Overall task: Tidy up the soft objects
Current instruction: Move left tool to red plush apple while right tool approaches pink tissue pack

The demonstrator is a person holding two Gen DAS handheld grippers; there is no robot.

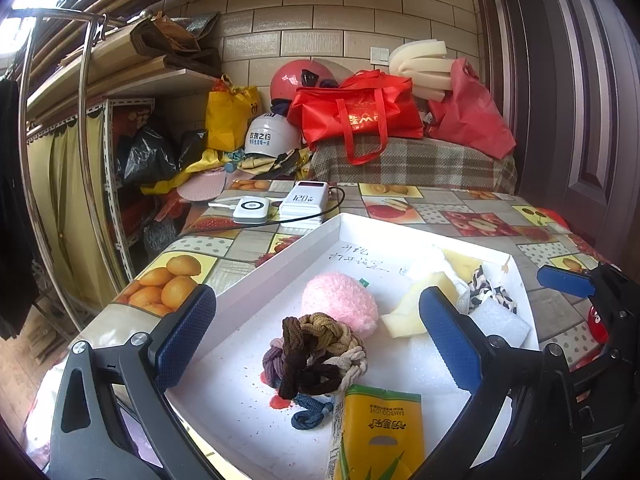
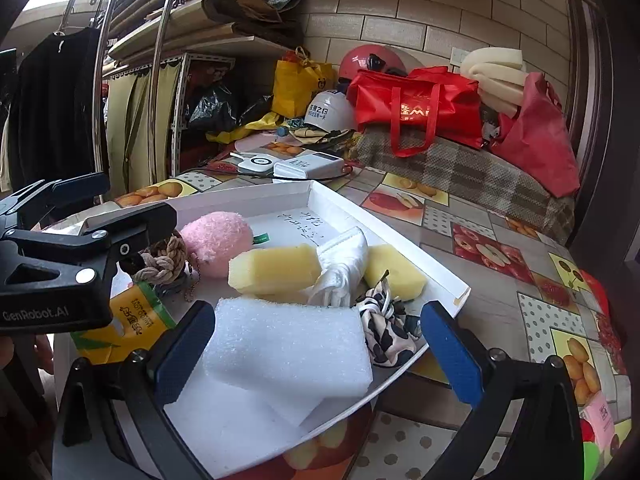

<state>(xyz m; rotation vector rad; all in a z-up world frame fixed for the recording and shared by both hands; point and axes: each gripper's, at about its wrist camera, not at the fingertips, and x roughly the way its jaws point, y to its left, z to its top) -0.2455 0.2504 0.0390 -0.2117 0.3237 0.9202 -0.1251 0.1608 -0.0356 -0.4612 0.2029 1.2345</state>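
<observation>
Round table (image 2: 500, 236) under a fruit-print oilcloth, brick-tile wall behind, clutter of red bags (image 1: 360, 116), helmets and a garment rack (image 2: 156, 80) at the far side; two power banks (image 1: 304, 204) sit just beyond the white tray (image 1: 280, 252). All soft objects lie inside the tray: pink plush ball (image 1: 340, 306), braided hair ties (image 1: 316, 356), yellow sponges (image 2: 276, 268), white foam block (image 2: 292, 344), patterned scrunchie (image 2: 386, 320), tissue pack (image 1: 380, 432). Left gripper (image 1: 316, 340) and right gripper (image 2: 316, 356) both fully open, holding nothing, at the tray's near edge; open oilcloth to the tray's right.
</observation>
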